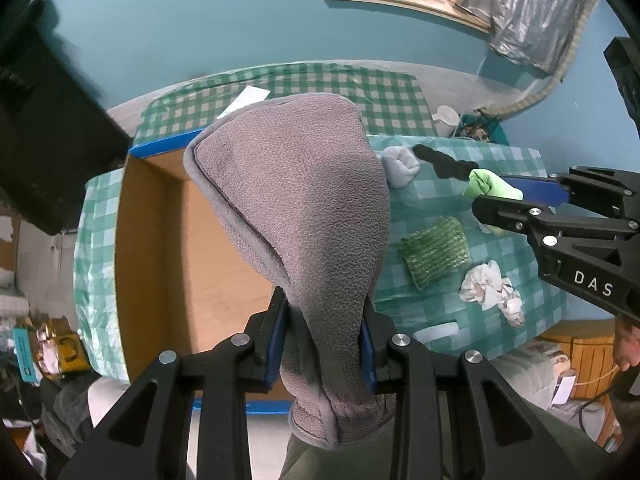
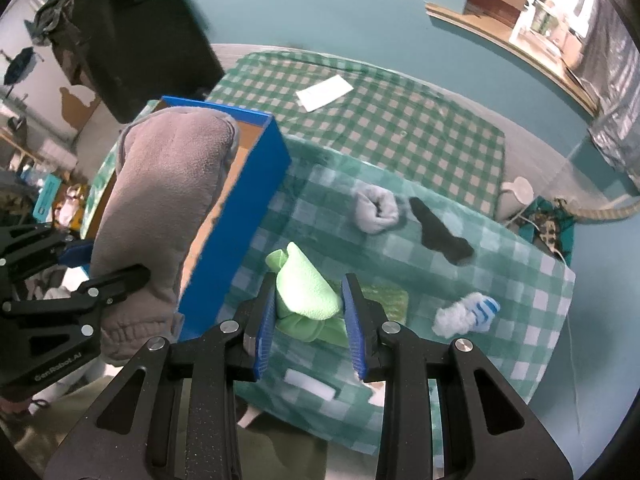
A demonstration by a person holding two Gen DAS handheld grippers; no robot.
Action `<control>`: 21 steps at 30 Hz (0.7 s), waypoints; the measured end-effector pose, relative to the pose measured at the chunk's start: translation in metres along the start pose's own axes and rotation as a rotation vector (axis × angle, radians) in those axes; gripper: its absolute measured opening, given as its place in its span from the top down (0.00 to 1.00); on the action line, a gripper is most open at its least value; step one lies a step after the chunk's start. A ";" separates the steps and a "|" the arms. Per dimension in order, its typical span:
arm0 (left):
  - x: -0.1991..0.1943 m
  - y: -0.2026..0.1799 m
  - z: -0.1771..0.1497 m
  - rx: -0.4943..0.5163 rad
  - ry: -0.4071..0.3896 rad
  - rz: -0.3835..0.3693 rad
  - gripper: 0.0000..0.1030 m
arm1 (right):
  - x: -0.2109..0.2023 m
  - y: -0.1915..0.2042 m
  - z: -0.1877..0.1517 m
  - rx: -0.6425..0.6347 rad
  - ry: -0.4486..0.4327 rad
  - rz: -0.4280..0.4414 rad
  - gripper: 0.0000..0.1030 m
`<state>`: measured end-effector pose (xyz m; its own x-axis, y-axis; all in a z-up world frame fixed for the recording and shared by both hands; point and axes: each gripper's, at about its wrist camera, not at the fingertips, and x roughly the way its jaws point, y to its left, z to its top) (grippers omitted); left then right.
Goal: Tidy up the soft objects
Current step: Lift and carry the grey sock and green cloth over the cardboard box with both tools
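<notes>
My left gripper (image 1: 324,344) is shut on a grey fleece cloth (image 1: 300,220), which hangs over the open blue box (image 1: 160,240) with a brown inside. In the right wrist view the fleece (image 2: 160,200) and left gripper (image 2: 108,262) are at the left, in front of the box wall (image 2: 240,200). My right gripper (image 2: 308,308) is shut on a light green cloth (image 2: 308,288), lifted above the checked tablecloth (image 2: 400,140). The left wrist view shows the right gripper (image 1: 492,194) and green cloth (image 1: 490,184) at the right.
On the tablecloth lie a rolled pale sock (image 2: 376,208), a black sock (image 2: 440,232), a green knitted pad (image 2: 390,298), a crumpled white and blue cloth (image 2: 468,314) and a white block (image 2: 310,388). A white paper (image 2: 324,92) and white jug (image 2: 518,192) sit farther back.
</notes>
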<state>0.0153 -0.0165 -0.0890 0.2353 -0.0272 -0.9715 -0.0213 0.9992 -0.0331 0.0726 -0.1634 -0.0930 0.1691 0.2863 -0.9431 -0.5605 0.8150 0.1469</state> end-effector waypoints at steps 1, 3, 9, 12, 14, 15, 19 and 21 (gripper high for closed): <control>-0.001 0.004 -0.001 -0.009 0.000 0.001 0.69 | 0.001 0.005 0.003 -0.008 -0.001 0.003 0.70; -0.002 0.012 -0.002 -0.023 -0.002 0.003 0.69 | 0.002 0.011 0.008 -0.018 0.001 0.009 0.70; -0.003 0.036 -0.005 -0.063 -0.001 0.015 0.69 | 0.011 0.035 0.024 -0.058 0.006 0.030 0.70; -0.002 0.048 -0.008 -0.084 0.002 0.020 0.69 | 0.018 0.049 0.033 -0.085 0.007 0.041 0.70; -0.001 0.055 -0.009 -0.096 0.005 0.027 0.69 | 0.022 0.058 0.039 -0.101 0.010 0.048 0.70; -0.001 0.059 -0.010 -0.103 0.005 0.029 0.69 | 0.024 0.061 0.041 -0.105 0.011 0.050 0.70; 0.003 0.074 -0.014 -0.129 0.014 0.035 0.69 | 0.033 0.076 0.049 -0.133 0.020 0.061 0.70; 0.006 0.081 -0.015 -0.140 0.019 0.037 0.69 | 0.037 0.084 0.053 -0.142 0.025 0.066 0.70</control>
<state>0.0003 0.0643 -0.1006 0.2137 0.0081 -0.9769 -0.1650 0.9859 -0.0279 0.0746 -0.0580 -0.1003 0.1087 0.3225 -0.9403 -0.6793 0.7147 0.1666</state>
